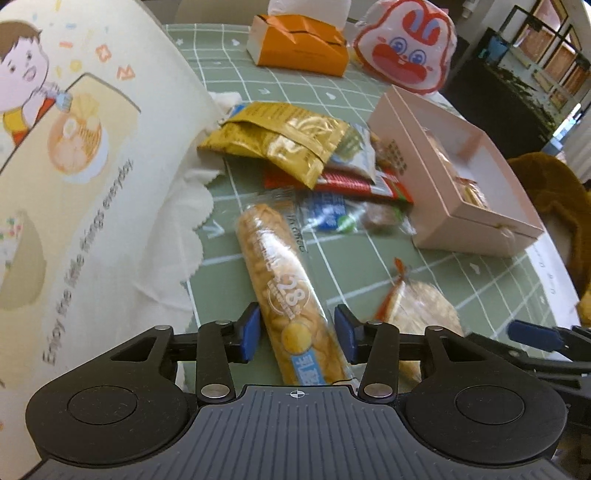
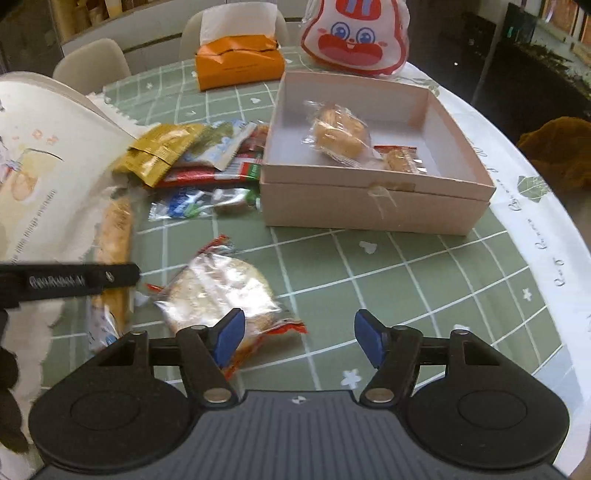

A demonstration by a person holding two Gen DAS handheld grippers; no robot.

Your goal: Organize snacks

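Green checked cloth covers the table [image 2: 406, 266], with chairs and dark shelving behind. Left claw [image 1: 297, 334] stands part open astride a long bread stick pack [image 1: 284, 291] lying on the cloth; whether its blue pads touch the wrapper I cannot tell. Right claw [image 2: 297, 338] is part open over bare cloth and holds nothing, a round cracker pack [image 2: 225, 295] just beside its left pad. Farther back a pink box [image 2: 373, 199] holds two wrapped snacks [image 2: 341, 136]. Left of the box lies a heap of packets with a gold pouch [image 1: 280, 144] on top. An orange tissue box [image 2: 238, 66] and a rabbit-face bag [image 2: 354, 33] stand at the far edge.
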